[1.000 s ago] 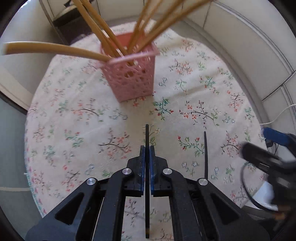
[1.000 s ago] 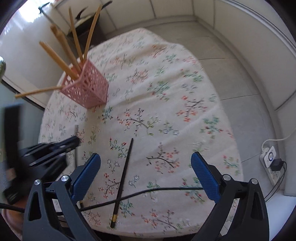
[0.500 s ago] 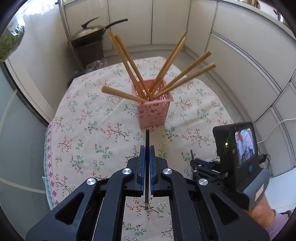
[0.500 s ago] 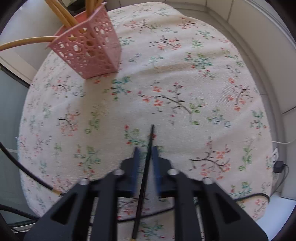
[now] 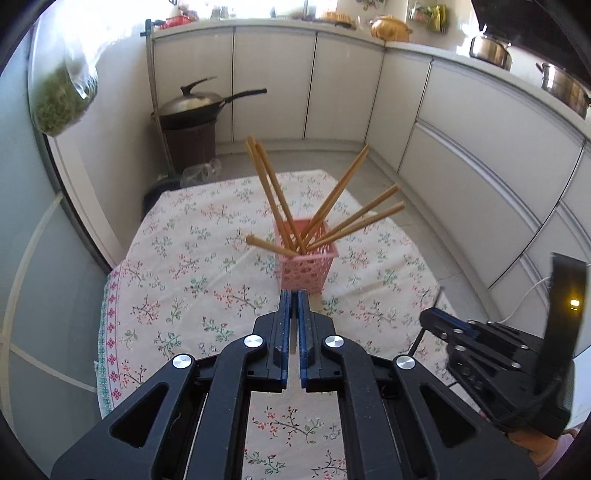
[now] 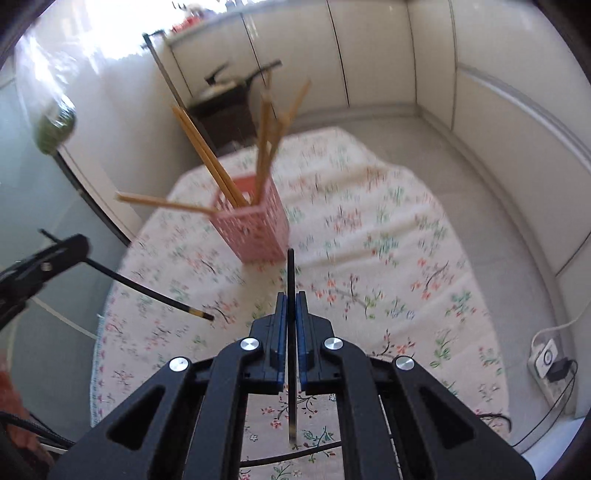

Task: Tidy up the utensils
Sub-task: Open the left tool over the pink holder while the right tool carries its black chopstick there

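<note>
Tongs both clenched on black chopsticks: right tongs [image 6: 291,308] w/ chopstick [image 6: 291,273] upright betw. pads, left tongs [image 5: 291,306] gripping other chopstick [image 6: 147,291], both above floral table [image 5: 192,258], near pink basket [image 5: 304,266].

Splayed wooden chopsticks [image 5: 325,206] crowd the pink holder [image 5: 306,267] (tablecloth [image 5: 192,258] around it bare)

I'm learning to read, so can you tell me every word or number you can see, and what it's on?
No text can be read in either view.
Packets on the far white kitchen counter: any print is too small to read.
White wall socket with black plug: markings too blurred to read.
Pink perforated plastic utensil basket: no label visible.
Floral tablecloth: flower pattern only.
</note>
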Motion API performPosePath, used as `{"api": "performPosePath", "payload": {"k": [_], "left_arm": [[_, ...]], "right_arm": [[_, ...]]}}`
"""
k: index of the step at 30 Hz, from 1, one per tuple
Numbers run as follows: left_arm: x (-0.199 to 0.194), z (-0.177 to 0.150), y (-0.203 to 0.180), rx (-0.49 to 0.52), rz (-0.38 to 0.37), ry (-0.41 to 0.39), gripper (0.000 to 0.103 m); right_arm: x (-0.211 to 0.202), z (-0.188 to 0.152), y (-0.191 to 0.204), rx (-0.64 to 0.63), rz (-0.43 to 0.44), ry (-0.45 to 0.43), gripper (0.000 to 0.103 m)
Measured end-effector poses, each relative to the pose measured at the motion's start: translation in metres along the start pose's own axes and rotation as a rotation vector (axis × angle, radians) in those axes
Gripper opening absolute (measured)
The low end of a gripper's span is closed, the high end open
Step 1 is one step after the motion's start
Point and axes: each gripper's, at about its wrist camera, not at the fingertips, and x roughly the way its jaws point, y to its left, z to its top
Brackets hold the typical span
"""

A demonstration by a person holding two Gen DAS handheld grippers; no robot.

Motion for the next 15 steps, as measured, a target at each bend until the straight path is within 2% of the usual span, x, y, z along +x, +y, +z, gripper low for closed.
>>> {"api": "performPosePath", "payload": {"k": [6, 9, 15], "left_arm": [[-0.019, 0.021, -0.003, -0.025, -0.029, -0.076, 0.004], [-0.035, 0.04, -0.002, -0.049, -0.042, -0.147, 0.004], [-0.042, 0.083, 0.008, -0.125, -0.035, -0.25, 0.004]], "right_arm": [[-0.052, 0.025, -0.006, 0.034, 0.051, -0.155, 0.005], [-0.073, 0.039, -0.009, 0.064, 0.094, -0.231, 0.005], [-0.099, 0.056, -0.013, 0.117, 0.17, -0.319, 0.005]]}}
